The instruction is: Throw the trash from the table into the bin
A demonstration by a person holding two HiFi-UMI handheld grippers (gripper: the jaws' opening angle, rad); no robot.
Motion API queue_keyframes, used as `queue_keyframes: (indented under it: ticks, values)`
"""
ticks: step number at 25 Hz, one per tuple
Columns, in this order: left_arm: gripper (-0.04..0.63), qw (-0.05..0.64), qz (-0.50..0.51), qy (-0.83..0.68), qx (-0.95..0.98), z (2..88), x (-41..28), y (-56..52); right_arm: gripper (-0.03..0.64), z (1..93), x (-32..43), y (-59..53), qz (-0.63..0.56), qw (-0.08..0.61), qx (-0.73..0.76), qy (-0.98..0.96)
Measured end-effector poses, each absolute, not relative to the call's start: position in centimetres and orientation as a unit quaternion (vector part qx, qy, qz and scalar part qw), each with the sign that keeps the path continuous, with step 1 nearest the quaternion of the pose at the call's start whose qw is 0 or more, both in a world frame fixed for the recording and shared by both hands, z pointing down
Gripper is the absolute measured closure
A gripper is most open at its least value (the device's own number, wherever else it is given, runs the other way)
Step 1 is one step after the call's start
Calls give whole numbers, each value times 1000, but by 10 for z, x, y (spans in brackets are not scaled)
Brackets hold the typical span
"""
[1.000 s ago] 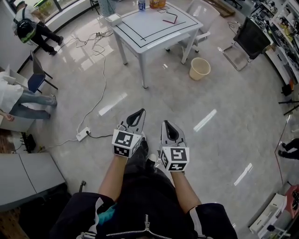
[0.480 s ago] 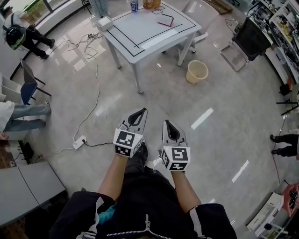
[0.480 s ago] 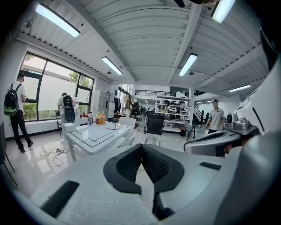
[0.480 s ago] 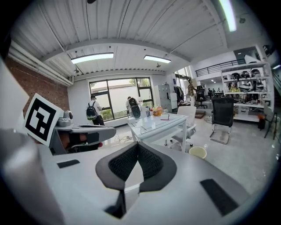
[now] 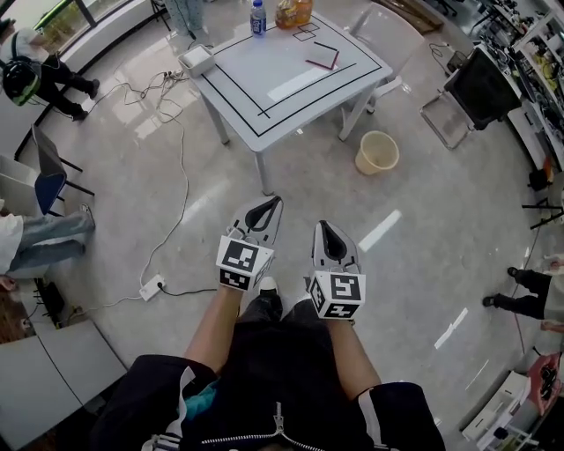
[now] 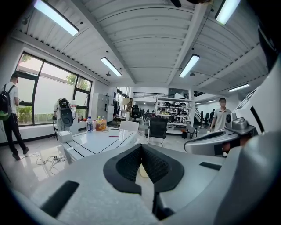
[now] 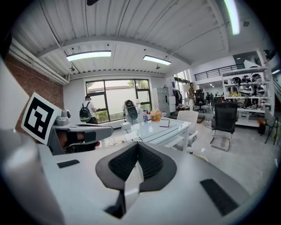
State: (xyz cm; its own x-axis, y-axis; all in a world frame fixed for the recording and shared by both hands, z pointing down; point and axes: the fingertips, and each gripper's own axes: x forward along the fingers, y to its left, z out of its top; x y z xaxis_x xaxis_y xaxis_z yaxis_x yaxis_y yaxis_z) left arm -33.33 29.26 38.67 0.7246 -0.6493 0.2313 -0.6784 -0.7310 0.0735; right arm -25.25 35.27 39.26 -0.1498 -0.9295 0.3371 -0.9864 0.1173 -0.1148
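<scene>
A white table (image 5: 291, 79) with black line markings stands ahead, across open floor. On it are a water bottle (image 5: 257, 18), an orange packet (image 5: 293, 11), a flat red-edged item (image 5: 322, 59) and a white box (image 5: 196, 59). A cream bin (image 5: 377, 151) sits on the floor by the table's right side. My left gripper (image 5: 270, 204) and right gripper (image 5: 325, 229) are held side by side in front of me, well short of the table. Both are shut with nothing in them. The left gripper (image 6: 141, 151) and right gripper (image 7: 138, 147) point toward the table (image 6: 103, 138) (image 7: 158, 129).
A power strip (image 5: 152, 286) and cables (image 5: 181, 150) lie on the floor to the left. A black chair (image 5: 476, 84) and a white chair (image 5: 381, 26) stand near the table. People stand at the left (image 5: 40, 70) and right (image 5: 520, 295) edges.
Both grippers have been carried forward together, staying shut. The table and bin have drawn closer, and the bottle and packet have come into the head view.
</scene>
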Motion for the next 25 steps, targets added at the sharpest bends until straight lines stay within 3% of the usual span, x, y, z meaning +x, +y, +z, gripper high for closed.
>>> queue_keyframes:
  ticks: [25]
  values:
    - [588,85,95,-412,902,383,-202,19,607,407,-114,60,173,97,596,-778]
